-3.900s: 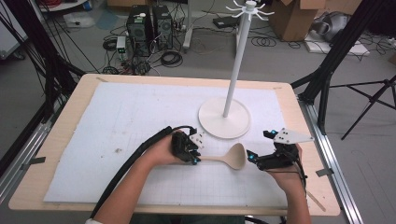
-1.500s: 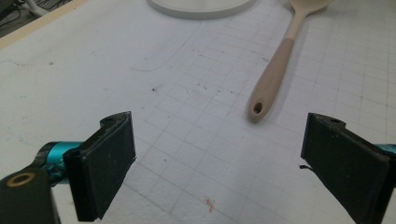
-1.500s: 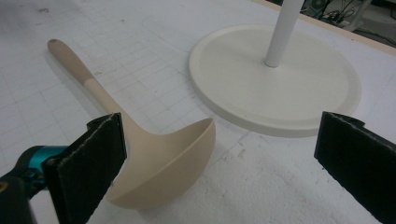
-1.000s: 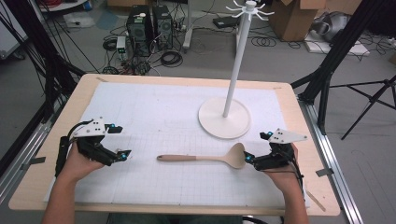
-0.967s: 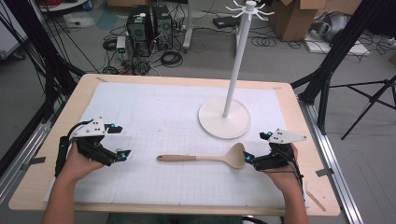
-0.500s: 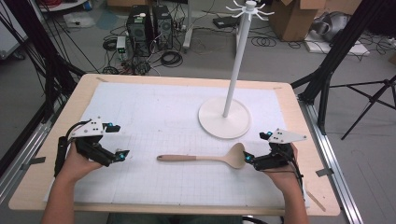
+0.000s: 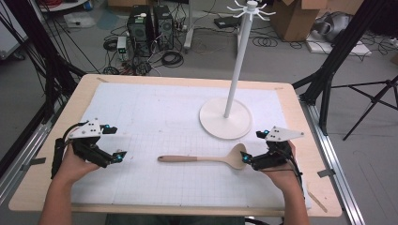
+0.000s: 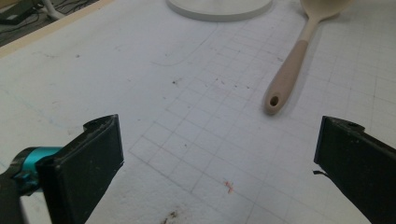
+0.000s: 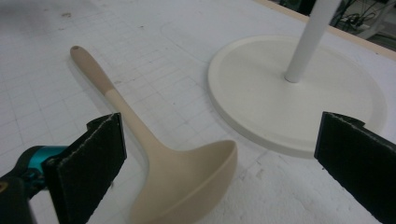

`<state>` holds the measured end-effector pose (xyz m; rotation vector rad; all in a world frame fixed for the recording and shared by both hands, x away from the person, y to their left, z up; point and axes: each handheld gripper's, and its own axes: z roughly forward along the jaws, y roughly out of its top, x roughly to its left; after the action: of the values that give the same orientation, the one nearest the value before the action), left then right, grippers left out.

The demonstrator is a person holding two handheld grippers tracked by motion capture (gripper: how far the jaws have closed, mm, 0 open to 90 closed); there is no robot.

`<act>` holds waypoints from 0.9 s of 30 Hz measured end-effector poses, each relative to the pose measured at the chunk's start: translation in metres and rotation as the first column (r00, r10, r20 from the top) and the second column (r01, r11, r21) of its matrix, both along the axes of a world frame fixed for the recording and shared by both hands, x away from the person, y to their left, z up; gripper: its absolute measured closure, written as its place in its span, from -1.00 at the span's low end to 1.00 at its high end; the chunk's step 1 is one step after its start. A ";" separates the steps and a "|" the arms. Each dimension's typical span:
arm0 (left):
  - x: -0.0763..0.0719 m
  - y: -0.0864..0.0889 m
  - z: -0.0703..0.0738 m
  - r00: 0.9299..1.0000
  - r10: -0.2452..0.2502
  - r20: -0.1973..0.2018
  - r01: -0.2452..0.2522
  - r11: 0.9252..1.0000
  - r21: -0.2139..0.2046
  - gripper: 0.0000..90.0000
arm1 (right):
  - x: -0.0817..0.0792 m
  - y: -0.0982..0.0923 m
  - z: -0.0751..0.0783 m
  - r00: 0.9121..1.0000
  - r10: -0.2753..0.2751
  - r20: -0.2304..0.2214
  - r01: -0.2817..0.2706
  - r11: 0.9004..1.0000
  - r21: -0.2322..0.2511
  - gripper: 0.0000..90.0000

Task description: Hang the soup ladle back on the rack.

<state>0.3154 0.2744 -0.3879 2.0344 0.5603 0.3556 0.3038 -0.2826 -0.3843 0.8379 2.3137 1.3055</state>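
Beige ladle (image 7: 206, 159) lies flat on the white grid mat (image 7: 155, 108), bowl toward the stand's round base (image 7: 225, 118), handle pointing left. Right gripper (image 7: 247, 160) sits at the bowl, jaws wide, nothing clamped. Left gripper (image 7: 117, 156) well apart from the handle end, jaws spread, empty. Step, by my reading: pickup not yet made. Next: close on the ladle, then lift toward the stand.
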 end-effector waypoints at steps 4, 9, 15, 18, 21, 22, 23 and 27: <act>0.000 0.006 0.000 1.000 -0.001 -0.003 0.001 1.000 -0.002 -0.96 | 0.005 0.015 0.009 0.999 0.039 -0.001 -0.039 0.999 -0.030 -0.98; 0.003 0.012 -0.006 1.000 0.017 -0.023 -0.017 1.000 -0.005 -0.96 | 0.011 0.040 0.022 0.994 0.106 0.008 -0.105 0.992 -0.068 -0.98; 0.001 0.014 -0.004 1.000 0.023 -0.010 -0.023 1.000 -0.011 -0.96 | 0.017 0.058 0.027 0.990 0.143 -0.004 -0.143 0.985 -0.101 -0.98; 0.002 0.014 -0.003 1.000 0.022 -0.009 -0.022 1.000 -0.009 -0.96 | 0.022 0.068 0.029 0.986 0.167 -0.008 -0.167 0.979 -0.120 -0.98; 0.001 0.014 -0.003 1.000 0.025 -0.012 -0.025 1.000 -0.010 -0.96 | 0.027 0.078 0.027 0.980 0.196 -0.019 -0.196 0.970 -0.141 -0.98; 0.001 0.014 -0.003 1.000 0.025 -0.011 -0.025 1.000 -0.011 -0.96 | 0.028 0.081 0.026 0.980 0.198 -0.033 -0.201 0.968 -0.147 -0.98; 0.001 0.014 -0.003 1.000 0.026 -0.012 -0.027 1.000 -0.012 -0.96 | 0.030 0.084 0.025 0.978 0.204 -0.036 -0.208 0.965 -0.157 -0.98; 0.002 0.014 -0.004 1.000 0.027 -0.011 -0.027 1.000 -0.007 -0.96 | 0.035 0.094 0.023 0.971 0.229 -0.061 -0.236 0.957 -0.171 -0.98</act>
<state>0.3172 0.2881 -0.3914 2.0251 0.5949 0.3585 0.3391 -0.1885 -0.3613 0.5525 2.5787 1.1575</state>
